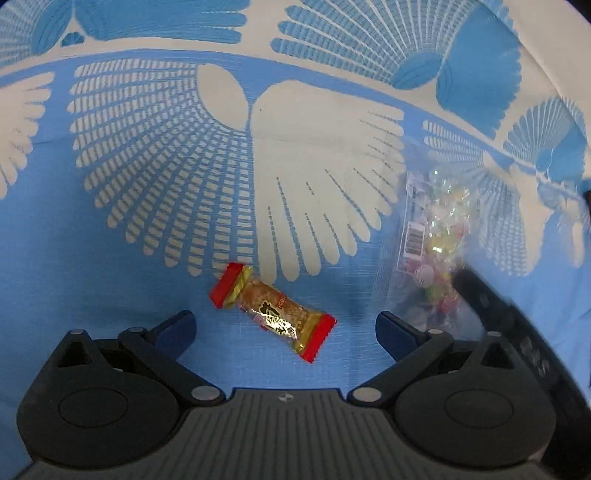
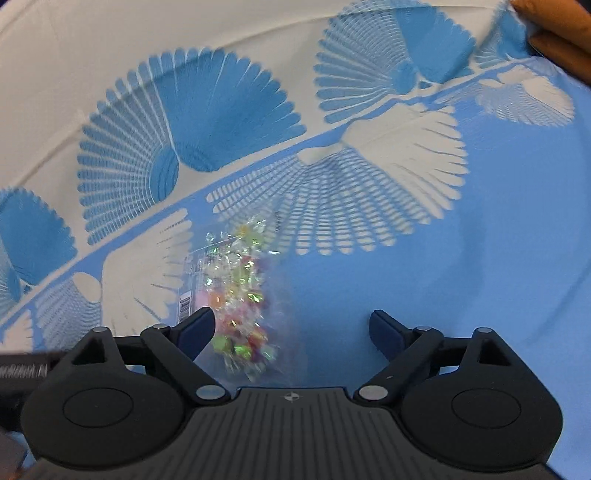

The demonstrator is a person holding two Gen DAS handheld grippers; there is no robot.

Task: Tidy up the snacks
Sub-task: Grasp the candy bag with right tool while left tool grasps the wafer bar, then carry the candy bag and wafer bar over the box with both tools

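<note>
While both pairs of tongs stand spread wide with nothing clamped, the snacks lie loose on a blue-and-white patterned cloth (image 1: 110, 258) that covers the surface. Seen from the left wrist, the left tongs (image 1: 284, 328) hang over a peanut bar (image 1: 271, 315) in a clear wrapper with red ends; it lies slanted on the cloth, mostly between the two blue fingertips (image 1: 177, 332), nearer the left one, touching neither. To its right lies a clear bag of candies (image 1: 439, 251) with a barcode label, close to the right fingertip, and the dark body of the other tool (image 1: 517, 339) cuts in blurred at the lower right edge. Seen from the right wrist, the right tongs (image 2: 291, 332) are apart, and the same bag of candies (image 2: 240, 295) lies on the cloth just beside the left fingertip (image 2: 195, 332), its lower end reaching into the gap; whether the pad touches the plastic cannot be told through the blur. An orange-brown object (image 2: 557, 33) shows at the top right corner.
</note>
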